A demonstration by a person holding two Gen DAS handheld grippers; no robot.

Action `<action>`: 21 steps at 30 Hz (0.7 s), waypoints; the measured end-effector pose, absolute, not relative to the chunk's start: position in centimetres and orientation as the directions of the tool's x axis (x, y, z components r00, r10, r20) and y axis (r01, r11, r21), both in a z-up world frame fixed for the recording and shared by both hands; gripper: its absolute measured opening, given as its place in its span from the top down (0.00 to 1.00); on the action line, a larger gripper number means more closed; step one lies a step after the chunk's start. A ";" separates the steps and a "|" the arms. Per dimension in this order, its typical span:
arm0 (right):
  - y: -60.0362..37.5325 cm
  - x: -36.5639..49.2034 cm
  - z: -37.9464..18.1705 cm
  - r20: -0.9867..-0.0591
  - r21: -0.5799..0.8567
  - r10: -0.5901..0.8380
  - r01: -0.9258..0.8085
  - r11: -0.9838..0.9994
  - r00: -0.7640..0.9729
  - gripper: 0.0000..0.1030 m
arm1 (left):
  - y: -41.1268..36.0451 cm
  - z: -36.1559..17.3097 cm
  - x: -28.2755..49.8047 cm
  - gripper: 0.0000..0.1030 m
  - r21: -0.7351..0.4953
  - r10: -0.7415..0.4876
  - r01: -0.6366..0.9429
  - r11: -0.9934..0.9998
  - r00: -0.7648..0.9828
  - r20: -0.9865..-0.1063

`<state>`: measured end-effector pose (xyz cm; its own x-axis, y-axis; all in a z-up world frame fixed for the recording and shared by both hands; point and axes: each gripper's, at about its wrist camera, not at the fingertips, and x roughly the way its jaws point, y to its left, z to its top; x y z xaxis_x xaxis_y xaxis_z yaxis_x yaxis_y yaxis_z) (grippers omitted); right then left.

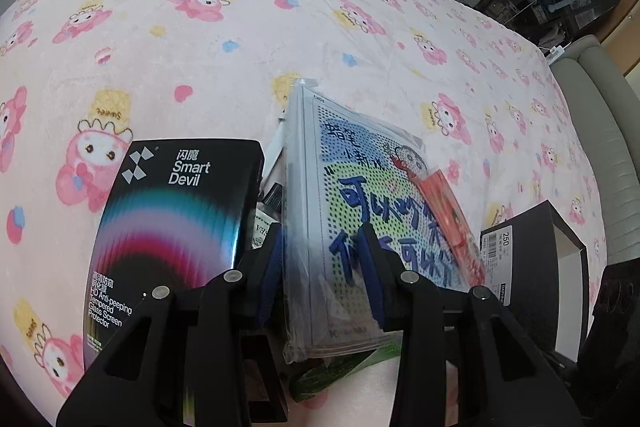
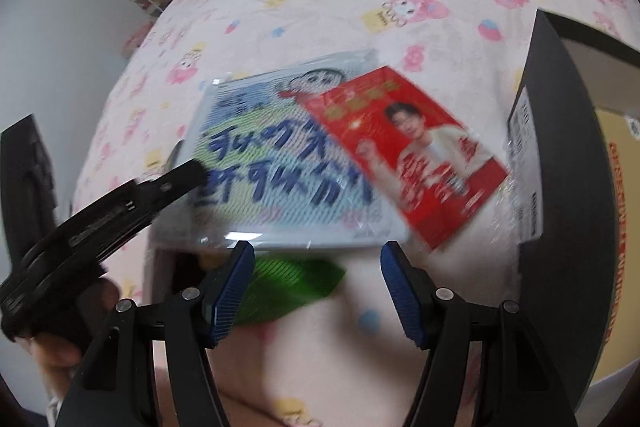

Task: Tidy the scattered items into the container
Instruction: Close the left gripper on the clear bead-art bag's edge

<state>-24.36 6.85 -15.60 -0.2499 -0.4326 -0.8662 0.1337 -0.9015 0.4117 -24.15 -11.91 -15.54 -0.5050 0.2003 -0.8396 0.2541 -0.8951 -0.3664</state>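
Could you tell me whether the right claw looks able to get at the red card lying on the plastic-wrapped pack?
Probably yes: the right claw is open, the red card lies uncovered on the pack, with nothing between them.

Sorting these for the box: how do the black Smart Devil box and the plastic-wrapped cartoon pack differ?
The Smart Devil box is black with a rainbow arc; the cartoon pack is pale with blue lettering. The box is bare; the pack is plastic-wrapped. The left gripper grips the pack, not the box. Both are flat packages on the pink blanket.
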 end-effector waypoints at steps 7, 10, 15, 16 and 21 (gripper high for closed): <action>7.3 -26.1 -16.5 -0.861 0.425 -0.426 0.069 -0.903 -0.278 0.39 | -11.8 -15.7 -24.3 0.63 -0.385 0.222 0.248 -0.889 -0.502 -0.836; 7.9 -26.3 -15.8 -0.858 0.416 -0.410 0.049 -0.908 -0.309 0.39 | -11.7 -15.7 -24.3 0.63 -0.393 0.232 0.245 -0.886 -0.501 -0.834; 8.6 -27.4 -16.3 -0.865 0.403 -0.381 0.000 -0.915 -0.327 0.39 | -11.5 -15.9 -24.4 0.63 -0.424 0.273 0.229 -0.876 -0.491 -0.827; 8.9 -27.5 -16.6 -0.863 0.408 -0.383 -0.008 -0.913 -0.330 0.38 | -11.6 -16.0 -24.4 0.63 -0.435 0.284 0.229 -0.871 -0.489 -0.825; 8.8 -28.6 -18.5 -0.873 0.391 -0.353 -0.051 -0.919 -0.336 0.32 | -11.5 -16.3 -24.5 0.57 -0.448 0.298 0.235 -0.863 -0.481 -0.825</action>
